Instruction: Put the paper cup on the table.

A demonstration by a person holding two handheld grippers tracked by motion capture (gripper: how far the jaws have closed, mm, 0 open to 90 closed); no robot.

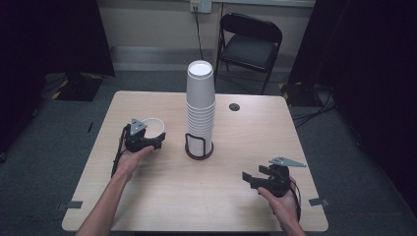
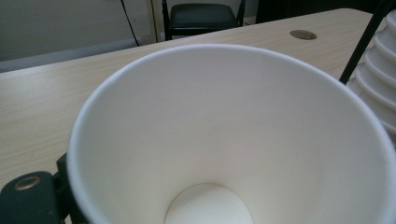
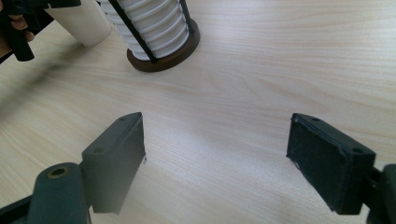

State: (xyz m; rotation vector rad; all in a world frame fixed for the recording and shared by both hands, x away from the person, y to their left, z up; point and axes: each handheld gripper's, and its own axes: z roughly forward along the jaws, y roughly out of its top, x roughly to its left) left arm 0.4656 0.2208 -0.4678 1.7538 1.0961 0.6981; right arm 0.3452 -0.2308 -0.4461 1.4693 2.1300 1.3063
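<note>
From above, the left tongs (image 1: 147, 140) grip a white paper cup (image 1: 153, 127) on the left part of the bench (image 1: 162, 196), just beside the tall cup stack (image 1: 200, 105) in its black holder (image 1: 198, 147). The right tongs (image 1: 255, 178) sit apart, near the right edge. In the left gripper view, the cup (image 2: 233, 140) is empty inside. In the right gripper view, the right tongs (image 3: 215, 158) gape wide over bare wood.

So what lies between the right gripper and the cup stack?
Bare tabletop, seen in the high view, separates the open right gripper from the cup stack.
</note>
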